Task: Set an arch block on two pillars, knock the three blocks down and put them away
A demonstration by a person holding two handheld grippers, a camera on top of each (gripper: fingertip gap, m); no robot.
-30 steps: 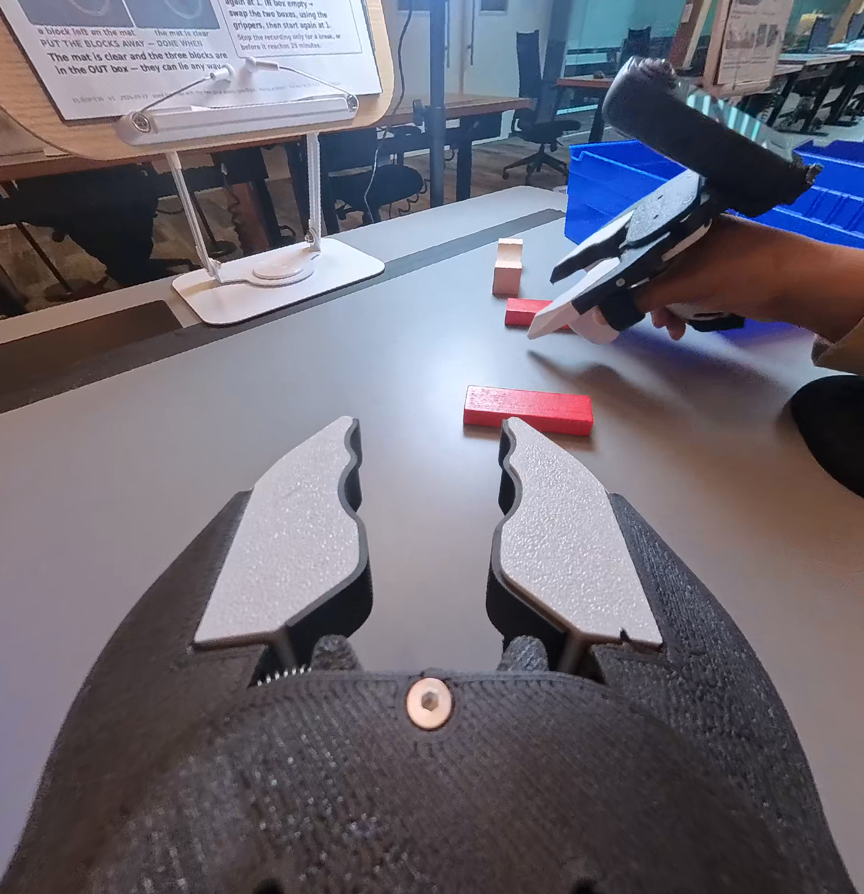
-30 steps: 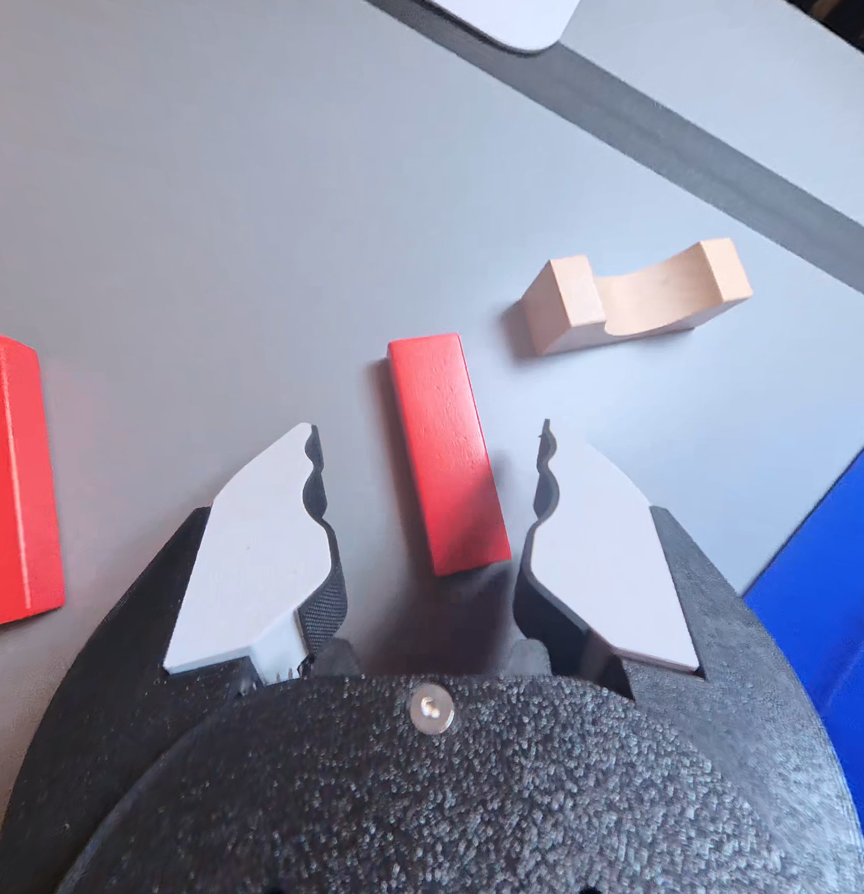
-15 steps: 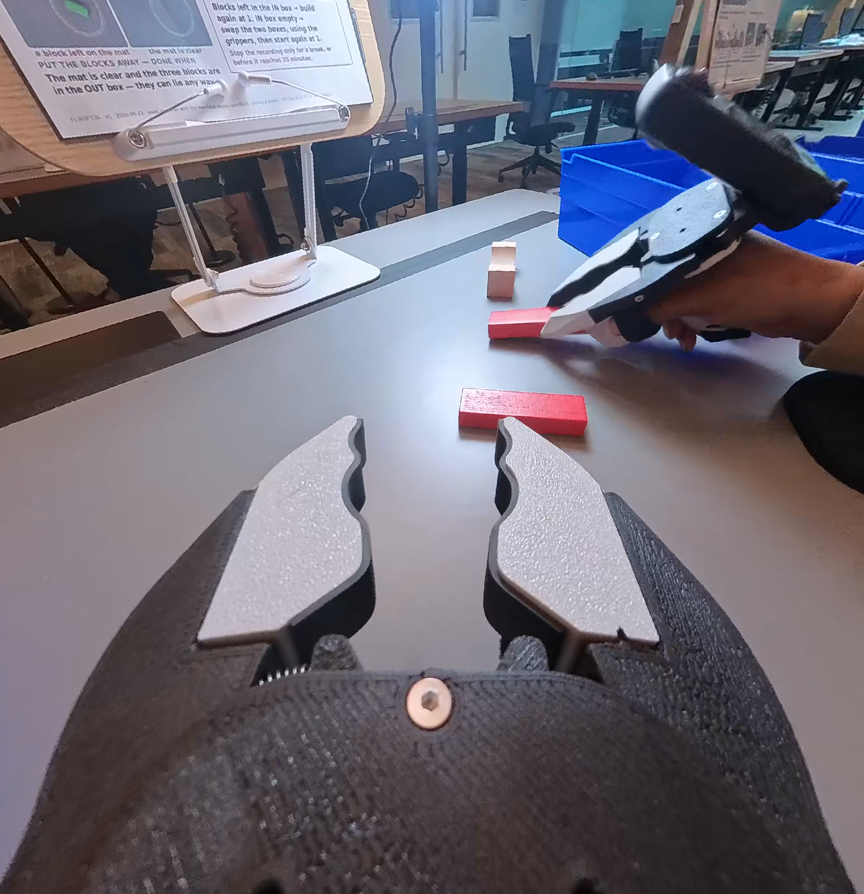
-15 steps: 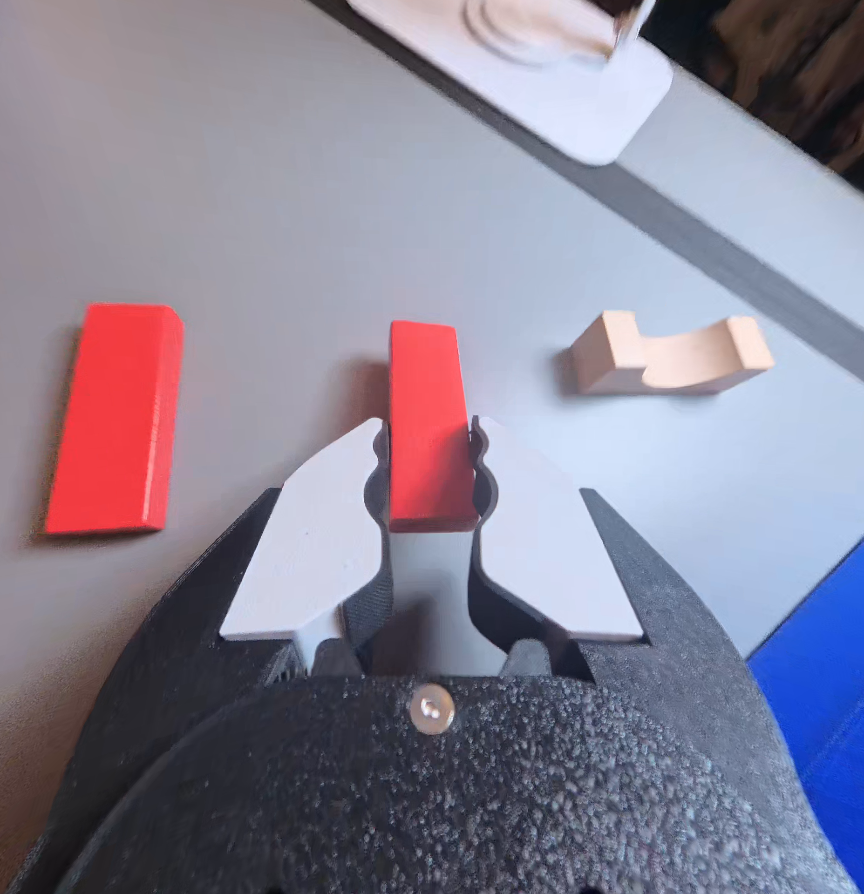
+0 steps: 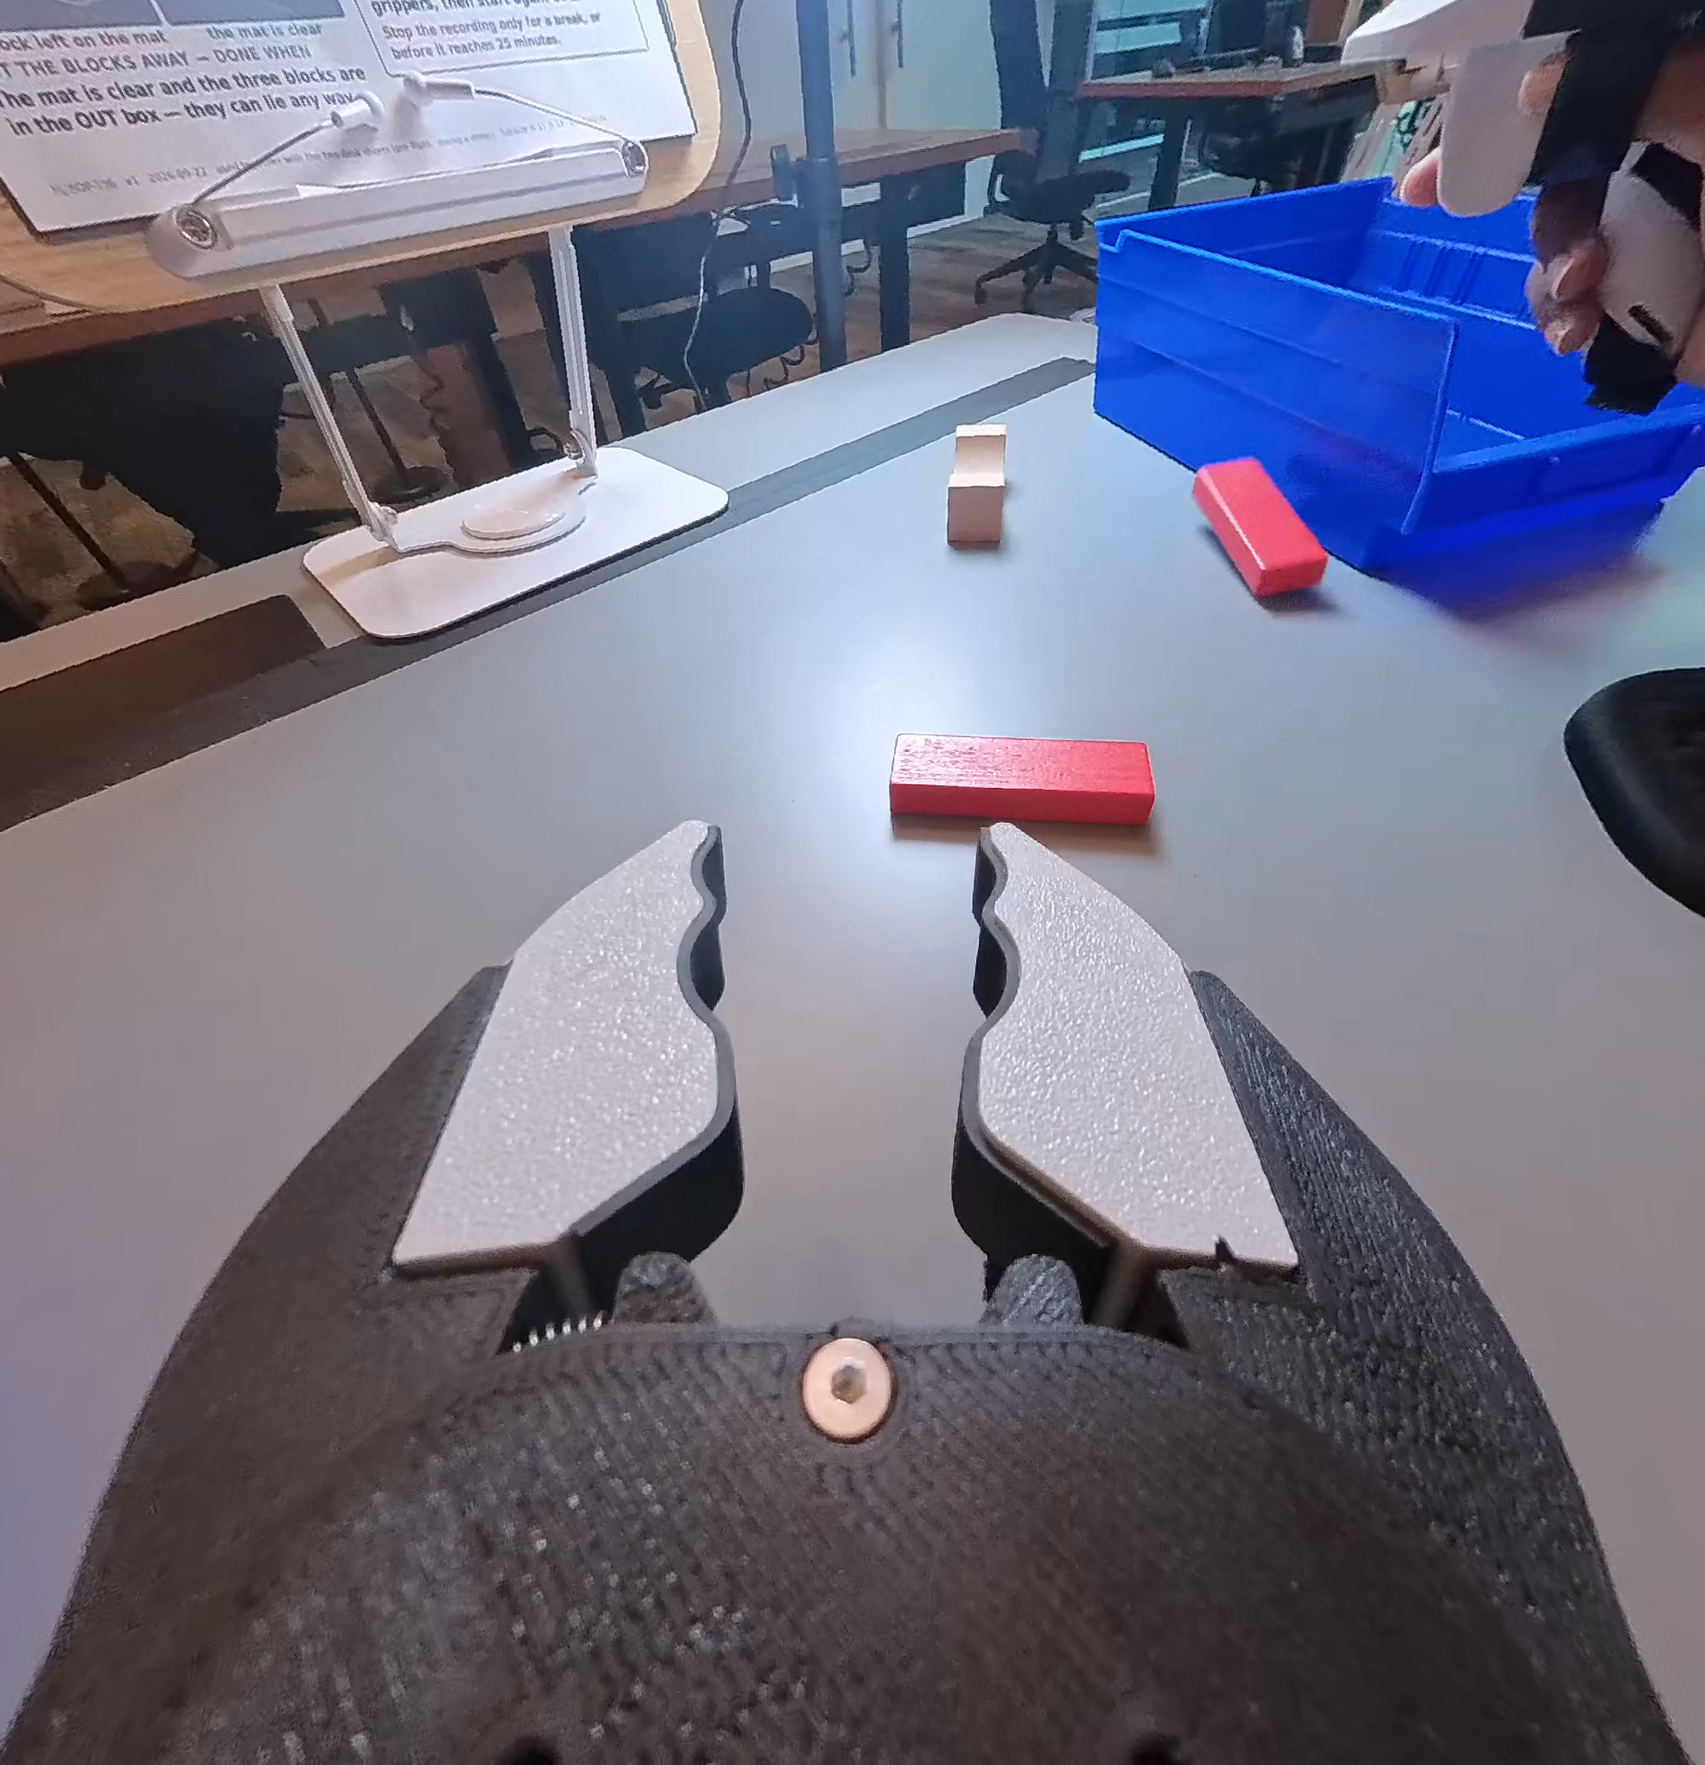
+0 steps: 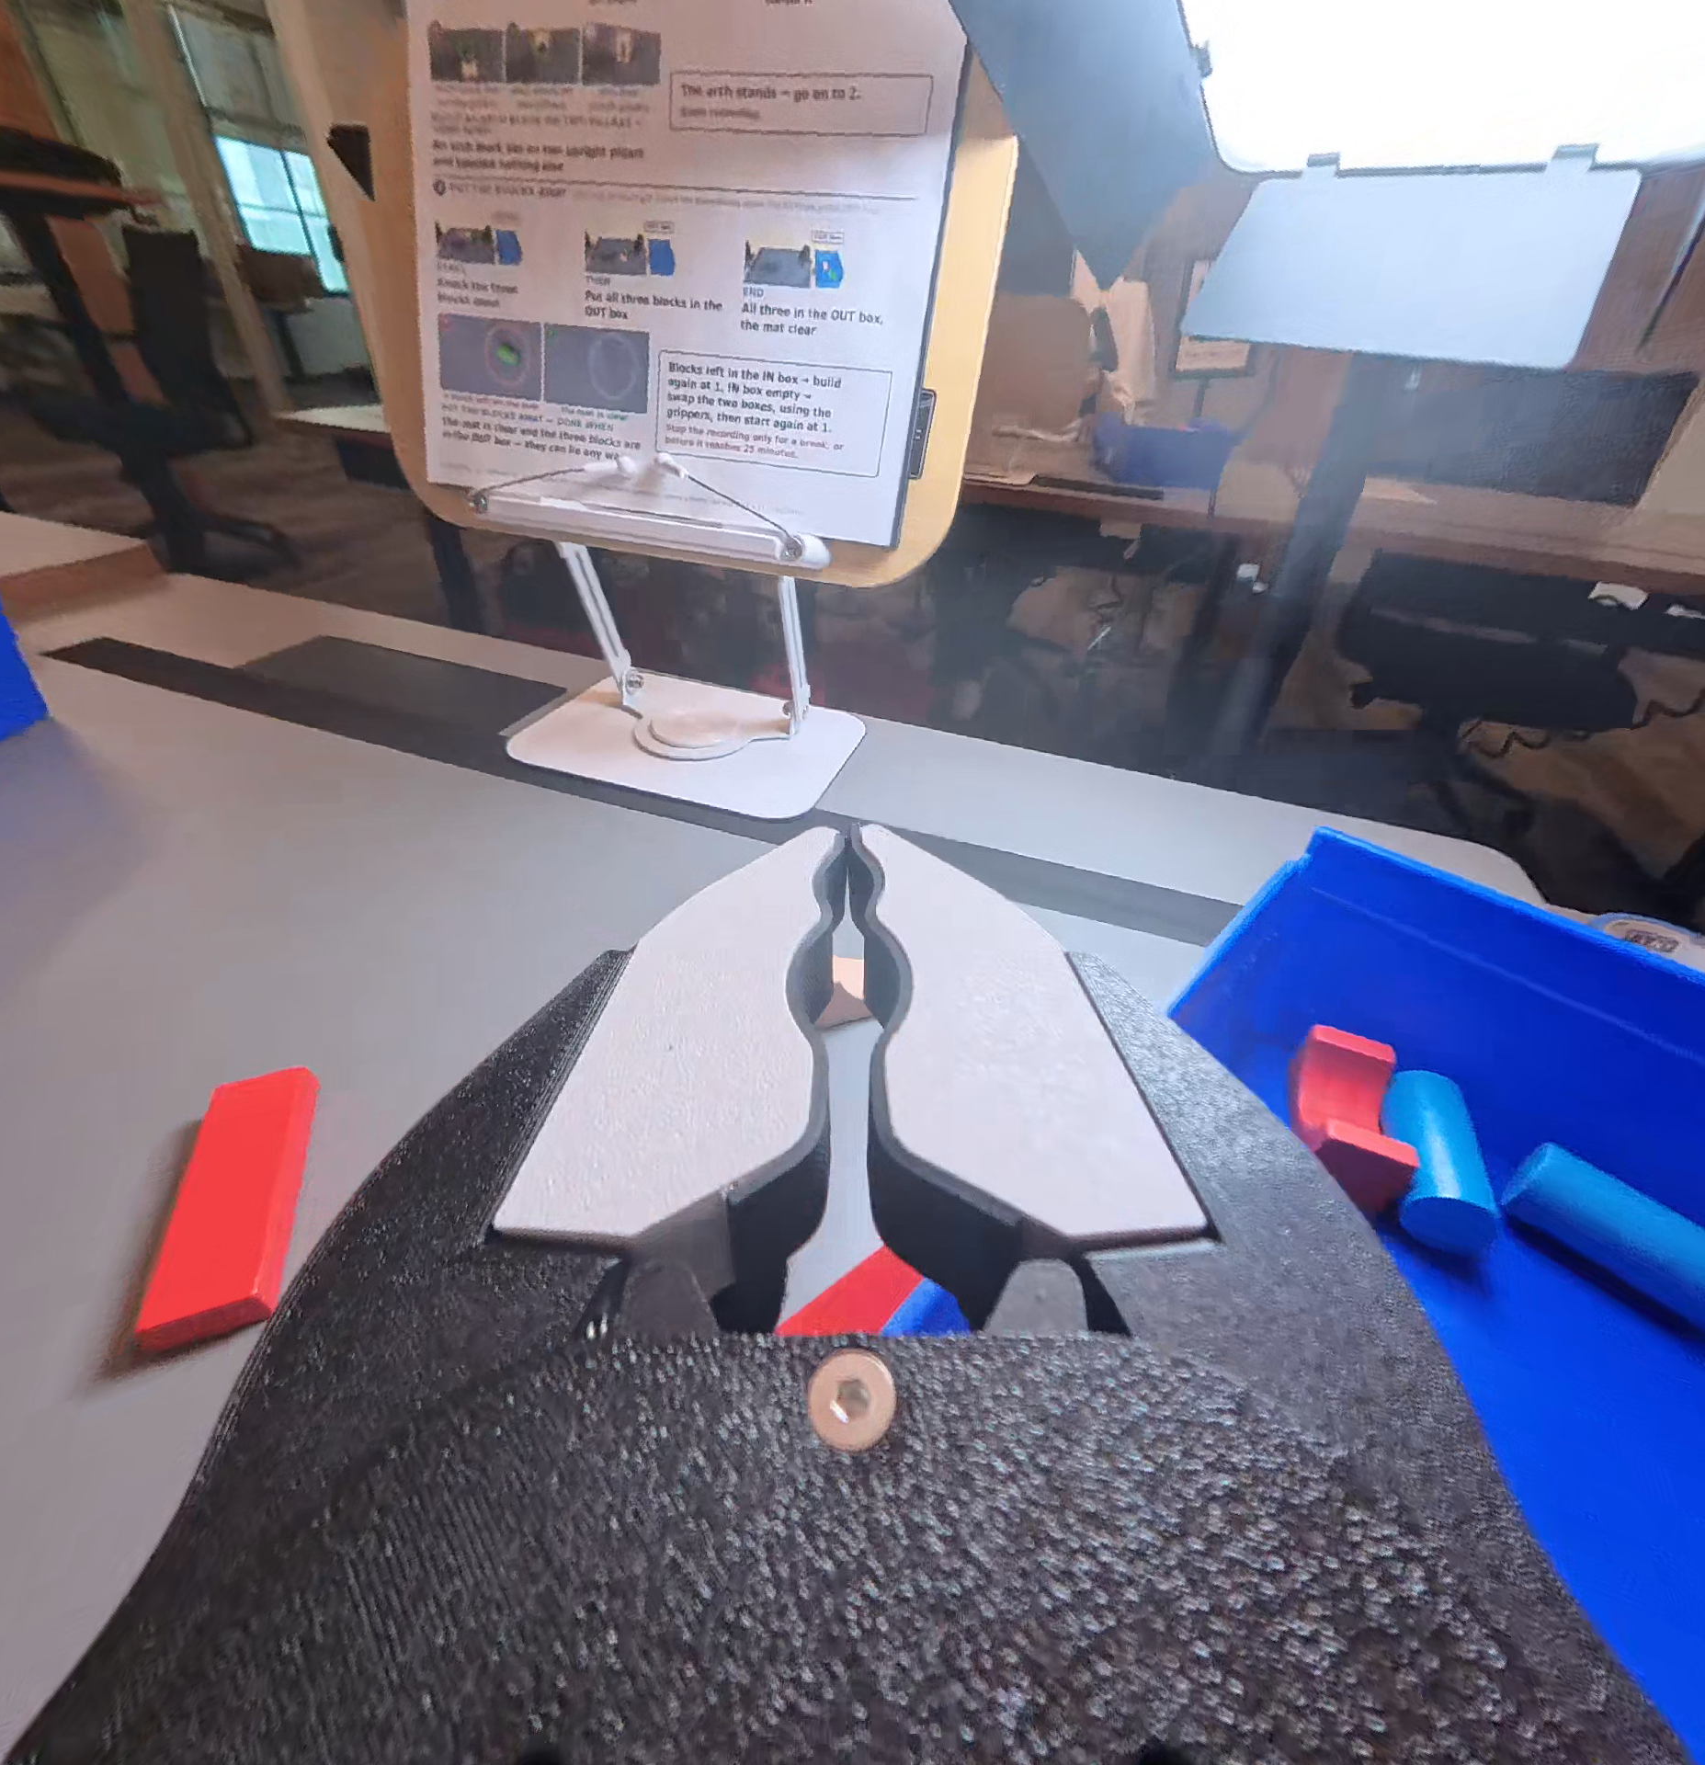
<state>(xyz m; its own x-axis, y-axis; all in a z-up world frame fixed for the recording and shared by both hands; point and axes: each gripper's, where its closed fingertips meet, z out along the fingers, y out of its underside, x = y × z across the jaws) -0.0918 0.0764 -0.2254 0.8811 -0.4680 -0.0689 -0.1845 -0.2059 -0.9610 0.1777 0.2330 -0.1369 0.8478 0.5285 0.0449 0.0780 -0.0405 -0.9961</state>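
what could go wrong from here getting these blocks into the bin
1. The right gripper is shut on nothing, while one red block lies on the table close by the blue bin. Grasping it there may bump the bin's wall or shove the block.
2. The left gripper is open, low and close to the other red block. Moving forward could push that block instead of straddling it.

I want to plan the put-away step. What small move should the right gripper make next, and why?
Probably open the right gripper and lower it toward the red rectangular wooden block lying on the grey table beside the blue plastic bin. The jaws are shut on nothing, and that block lies outside the bin.
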